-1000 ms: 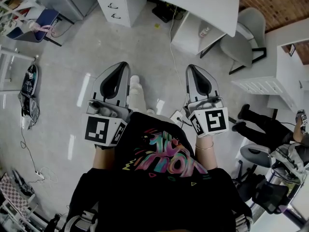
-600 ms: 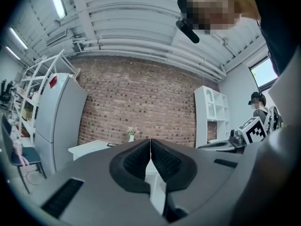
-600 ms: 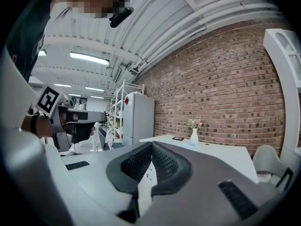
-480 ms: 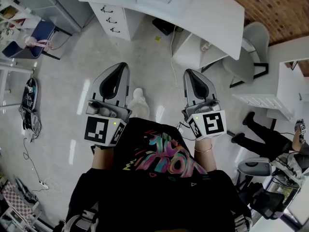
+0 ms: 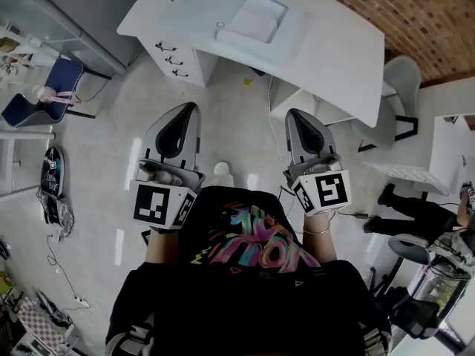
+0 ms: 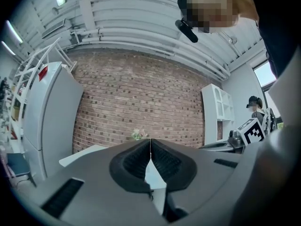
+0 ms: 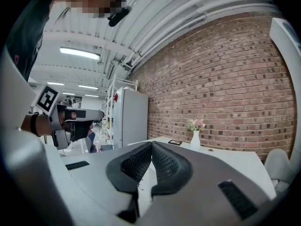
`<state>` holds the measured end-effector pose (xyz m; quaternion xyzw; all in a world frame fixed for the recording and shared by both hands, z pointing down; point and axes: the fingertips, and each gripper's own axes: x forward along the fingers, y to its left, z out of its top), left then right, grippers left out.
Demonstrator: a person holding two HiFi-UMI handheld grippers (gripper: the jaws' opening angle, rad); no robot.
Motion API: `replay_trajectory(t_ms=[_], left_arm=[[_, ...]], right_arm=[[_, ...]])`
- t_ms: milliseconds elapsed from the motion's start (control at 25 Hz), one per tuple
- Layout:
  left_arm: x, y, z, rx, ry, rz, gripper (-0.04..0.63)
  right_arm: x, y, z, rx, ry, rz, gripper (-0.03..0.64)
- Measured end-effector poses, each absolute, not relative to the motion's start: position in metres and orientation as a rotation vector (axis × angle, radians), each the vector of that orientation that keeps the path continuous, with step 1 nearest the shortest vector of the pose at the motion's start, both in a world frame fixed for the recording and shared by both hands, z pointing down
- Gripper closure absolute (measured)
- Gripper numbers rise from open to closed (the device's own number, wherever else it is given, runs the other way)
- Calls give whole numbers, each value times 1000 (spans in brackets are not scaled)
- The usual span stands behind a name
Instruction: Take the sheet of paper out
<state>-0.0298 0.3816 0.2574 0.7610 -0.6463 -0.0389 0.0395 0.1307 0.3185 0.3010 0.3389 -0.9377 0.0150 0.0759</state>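
Observation:
A white desk (image 5: 341, 47) stands ahead, and on it lies a flat pale folder or stack with a sheet of paper (image 5: 257, 17) on top. My left gripper (image 5: 186, 111) and right gripper (image 5: 292, 116) are held side by side over the floor, well short of the desk. Both point level toward it. In the left gripper view the jaws (image 6: 150, 141) meet at their tips with nothing between them. The right gripper (image 7: 151, 145) is likewise shut and empty. A white vase with flowers (image 7: 196, 133) stands on the desk.
White drawers (image 5: 180, 58) sit under the desk's left end, a grey chair (image 5: 401, 87) at its right. A brick wall (image 7: 225, 93) rises behind. A blue chair (image 5: 44, 99) and a bag (image 5: 50, 176) are at the left. A seated person (image 5: 419, 210) is at the right.
The person has walked toward the desk with both grippers held level. More of the desk top and the paper on it has come into the head view.

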Motion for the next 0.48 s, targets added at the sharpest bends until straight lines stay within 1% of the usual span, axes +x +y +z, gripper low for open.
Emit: replay_trajectory(t_ms=[240, 480], left_arm=[[-72, 344, 264, 2332, -1955, -118, 569], [-85, 318, 278, 2311, -1948, -118, 569]], right_arm=[[101, 282, 304, 1088, -2778, 86, 598], [88, 250, 320, 1058, -2755, 69, 598]])
